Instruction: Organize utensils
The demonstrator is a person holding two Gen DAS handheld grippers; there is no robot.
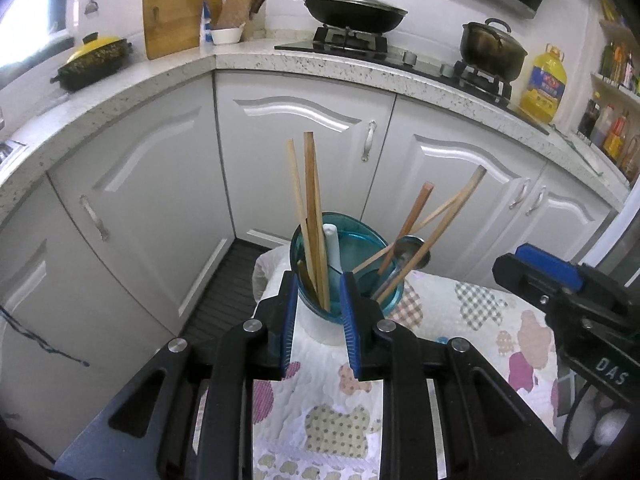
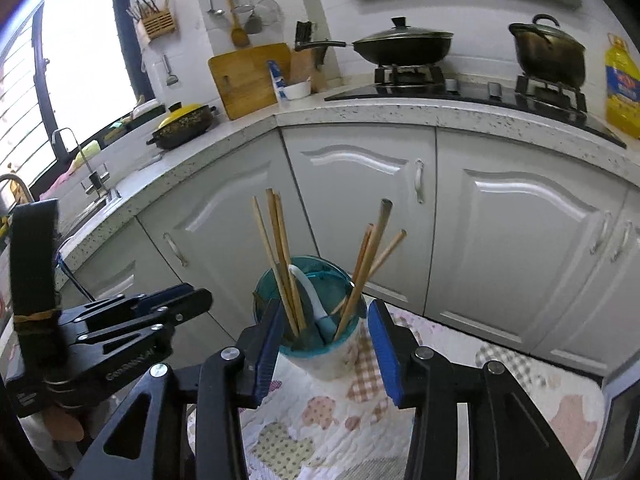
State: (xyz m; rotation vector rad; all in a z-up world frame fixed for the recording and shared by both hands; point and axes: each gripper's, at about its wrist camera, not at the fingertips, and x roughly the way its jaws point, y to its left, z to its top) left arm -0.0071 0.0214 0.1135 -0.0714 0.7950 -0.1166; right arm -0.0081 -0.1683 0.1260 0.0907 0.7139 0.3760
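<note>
A teal-rimmed utensil holder (image 1: 320,312) stands on a patterned quilted cloth (image 1: 328,432). It holds several wooden chopsticks (image 1: 314,216), a white-handled utensil (image 1: 333,246) and a metal spoon (image 1: 408,254). My left gripper (image 1: 319,280) is open just short of the holder, its blue pads touching nothing. In the right wrist view the same holder (image 2: 316,344), chopsticks (image 2: 280,256) and white-handled utensil (image 2: 310,292) show. My right gripper (image 2: 326,306) is open on the near side of the holder and grips nothing. Each gripper shows in the other's view: right gripper (image 1: 532,264), left gripper (image 2: 188,300).
White cabinet doors (image 1: 304,152) and a speckled countertop (image 1: 320,60) curve around behind the holder. On the counter sit a lidded wok (image 1: 352,12), a dark pot (image 1: 492,50), a yellow oil bottle (image 1: 544,84), a cutting board (image 1: 180,16) and a yellow-lidded casserole (image 1: 96,60). A sink tap (image 2: 92,172) is at left.
</note>
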